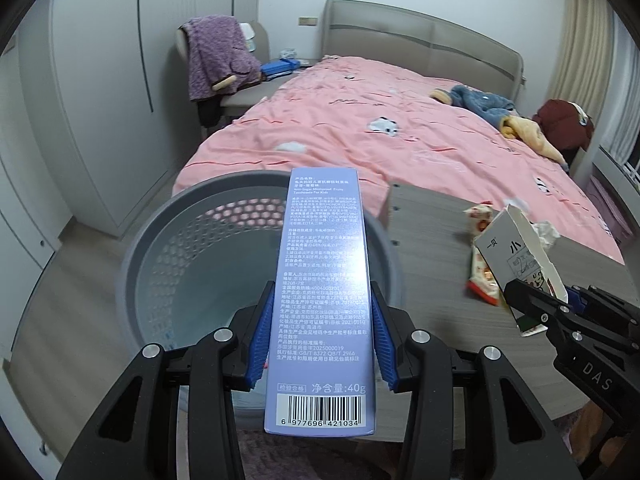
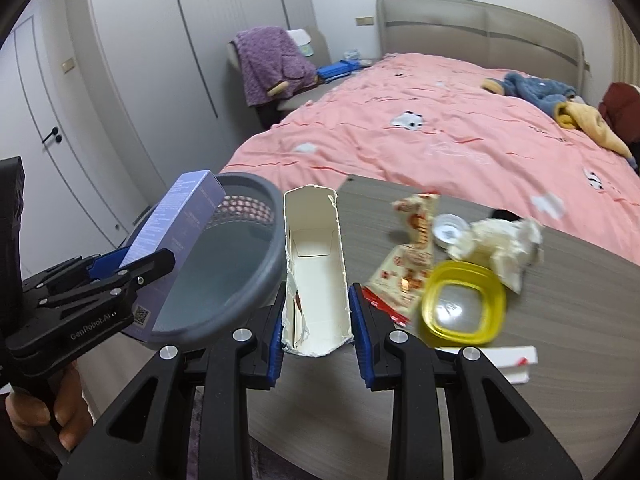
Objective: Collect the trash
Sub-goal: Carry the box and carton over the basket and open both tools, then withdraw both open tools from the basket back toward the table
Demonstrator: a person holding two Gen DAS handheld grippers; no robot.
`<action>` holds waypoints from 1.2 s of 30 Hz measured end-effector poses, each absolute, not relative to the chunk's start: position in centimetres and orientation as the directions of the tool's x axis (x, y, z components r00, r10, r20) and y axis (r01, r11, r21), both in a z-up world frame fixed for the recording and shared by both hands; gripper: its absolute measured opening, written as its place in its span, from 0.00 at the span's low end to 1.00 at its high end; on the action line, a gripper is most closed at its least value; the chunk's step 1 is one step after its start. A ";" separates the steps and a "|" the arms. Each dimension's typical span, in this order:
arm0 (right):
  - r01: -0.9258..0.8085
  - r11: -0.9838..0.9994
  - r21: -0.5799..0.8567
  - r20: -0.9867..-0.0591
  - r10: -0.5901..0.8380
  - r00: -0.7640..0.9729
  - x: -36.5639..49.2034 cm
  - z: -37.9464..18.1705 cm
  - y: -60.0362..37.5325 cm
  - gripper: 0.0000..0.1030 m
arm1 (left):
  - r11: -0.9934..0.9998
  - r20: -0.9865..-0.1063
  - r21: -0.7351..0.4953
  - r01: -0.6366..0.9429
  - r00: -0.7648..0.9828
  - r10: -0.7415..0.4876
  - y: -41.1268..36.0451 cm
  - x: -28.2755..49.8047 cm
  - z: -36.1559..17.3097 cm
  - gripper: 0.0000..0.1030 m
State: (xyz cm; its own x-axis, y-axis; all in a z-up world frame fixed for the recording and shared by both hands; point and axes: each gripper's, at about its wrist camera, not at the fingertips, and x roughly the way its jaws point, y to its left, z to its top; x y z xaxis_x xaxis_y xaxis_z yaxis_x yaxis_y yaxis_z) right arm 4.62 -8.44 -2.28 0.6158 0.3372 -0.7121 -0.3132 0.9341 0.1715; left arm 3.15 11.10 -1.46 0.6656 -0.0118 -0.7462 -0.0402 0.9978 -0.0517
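Ribbed blue finger pads (image 1: 262, 330) of the left gripper (image 1: 322, 332) clamp a long, smooth lavender toothpaste box (image 1: 322, 300) printed with fine text and a barcode, held over the round grey plastic laundry basket (image 1: 160, 224); its honeycomb-perforated wall encloses a bare floor. The right gripper (image 2: 316, 320) pinches a torn, open-topped white carton (image 2: 314, 264), hollow inside. On the wood-grain table (image 2: 580, 320) lie a crinkled red-and-white snack wrapper (image 2: 404, 276), a translucent yellow lid (image 2: 462, 304) and crumpled white tissue (image 2: 500, 244).

pink bed (image 1: 360, 128), white wardrobes (image 1: 100, 80)
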 end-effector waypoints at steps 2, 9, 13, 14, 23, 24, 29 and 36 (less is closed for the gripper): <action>-0.339 0.926 0.169 -0.714 0.352 0.605 5.3 -2.3 -6.9 0.28 | 0.997 -0.747 -0.042 -0.063 0.664 0.011 12.1 3.2 -1.7 0.41; -0.423 0.892 0.160 -0.734 0.394 0.553 7.3 -2.9 -2.1 0.28 | 0.991 -0.761 -0.041 -0.130 0.647 0.054 15.5 3.9 -2.9 0.41; -0.448 0.879 0.165 -0.740 0.411 0.533 8.2 -3.2 -0.1 0.28 | 0.988 -0.769 -0.038 -0.149 0.636 0.067 16.9 4.4 -3.5 0.41; -0.451 0.877 0.167 -0.743 0.413 0.527 8.5 -3.2 0.2 0.28 | 0.987 -0.771 -0.037 -0.154 0.633 0.069 17.1 4.5 -3.6 0.41; -0.489 0.858 0.160 -0.764 0.421 0.489 9.8 -4.2 2.9 0.28 | 0.983 -0.781 -0.043 -0.177 0.619 0.077 18.8 4.8 -4.3 0.42; -0.492 0.856 0.159 -0.766 0.421 0.486 9.8 -4.3 3.2 0.29 | 0.983 -0.781 -0.043 -0.178 0.619 0.078 19.0 4.8 -4.3 0.42; -0.502 0.850 0.159 -0.767 0.426 0.479 10.1 -4.5 3.7 0.30 | 0.980 -0.783 -0.045 -0.194 0.616 0.086 19.6 4.6 -4.4 0.42; -0.503 0.851 0.150 -0.757 0.426 0.495 9.8 -4.1 3.8 0.38 | 0.976 -0.779 -0.047 -0.212 0.620 0.097 20.3 4.3 -4.0 0.45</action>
